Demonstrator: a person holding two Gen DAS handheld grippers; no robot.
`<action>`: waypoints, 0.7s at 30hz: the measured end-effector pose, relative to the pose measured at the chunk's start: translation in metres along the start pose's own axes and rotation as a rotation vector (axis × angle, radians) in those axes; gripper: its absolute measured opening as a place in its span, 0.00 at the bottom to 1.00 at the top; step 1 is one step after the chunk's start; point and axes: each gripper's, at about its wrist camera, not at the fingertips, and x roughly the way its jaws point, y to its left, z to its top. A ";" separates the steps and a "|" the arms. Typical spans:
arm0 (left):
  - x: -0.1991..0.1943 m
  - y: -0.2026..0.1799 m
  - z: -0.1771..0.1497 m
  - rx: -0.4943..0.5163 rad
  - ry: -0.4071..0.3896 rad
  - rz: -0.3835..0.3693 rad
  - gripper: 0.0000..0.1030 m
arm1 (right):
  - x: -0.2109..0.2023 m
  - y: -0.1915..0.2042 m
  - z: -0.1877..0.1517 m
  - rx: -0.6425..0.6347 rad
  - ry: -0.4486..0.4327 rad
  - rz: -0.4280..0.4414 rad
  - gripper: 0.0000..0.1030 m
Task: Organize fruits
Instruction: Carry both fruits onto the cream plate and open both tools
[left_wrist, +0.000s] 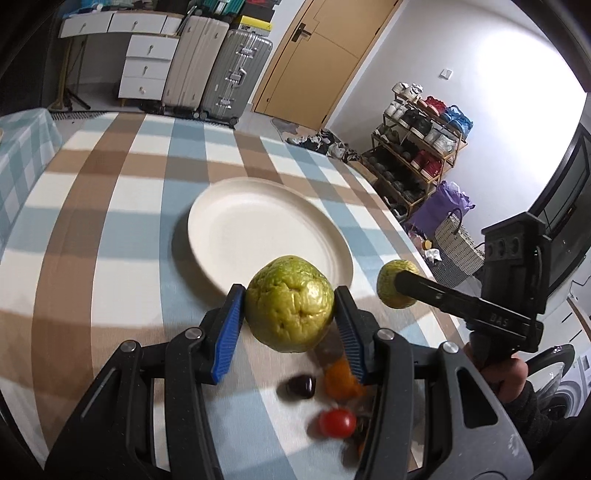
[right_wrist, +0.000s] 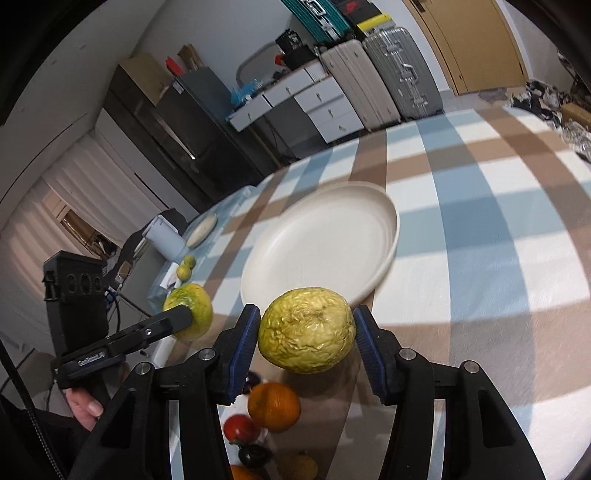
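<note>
Green, wrinkled guava (left_wrist: 290, 303) sits clamped between the blue pads of the left gripper (left_wrist: 289, 306), lifted clear of the table (left_wrist: 110, 229) just short of the near rim of the white plate (left_wrist: 258, 229). Second guava (right_wrist: 306, 330), paler yellow-green, is pinched between the fingers of the right gripper (right_wrist: 306, 332), also held in the air just before the plate's near rim. Both pairs of fingers are set narrow, pads pressed on the fruit. Seen from the left wrist, the right gripper is beside the plate's right edge; seen from the right wrist, the left gripper is off the plate's left edge. Plate is bare, lying on the checked blue, brown and white tablecloth. Nearer than the plate, below the held fruit: an orange (right_wrist: 274, 406), a red tomato (right_wrist: 240, 428) and a dark purple fruit (left_wrist: 301, 386), close together on the cloth. More small fruit under them, partly hidden by the fingers. A hand (right_wrist: 83, 404) grips the left gripper's handle.
</note>
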 end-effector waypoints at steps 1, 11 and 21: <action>0.003 0.000 0.006 0.004 -0.002 0.000 0.44 | -0.001 0.001 0.005 -0.006 -0.004 0.002 0.52; 0.042 0.007 0.066 0.020 0.003 0.011 0.44 | 0.011 0.008 0.070 -0.068 -0.033 0.037 0.52; 0.103 0.021 0.092 0.042 0.053 0.039 0.45 | 0.063 0.000 0.119 -0.066 0.010 0.059 0.52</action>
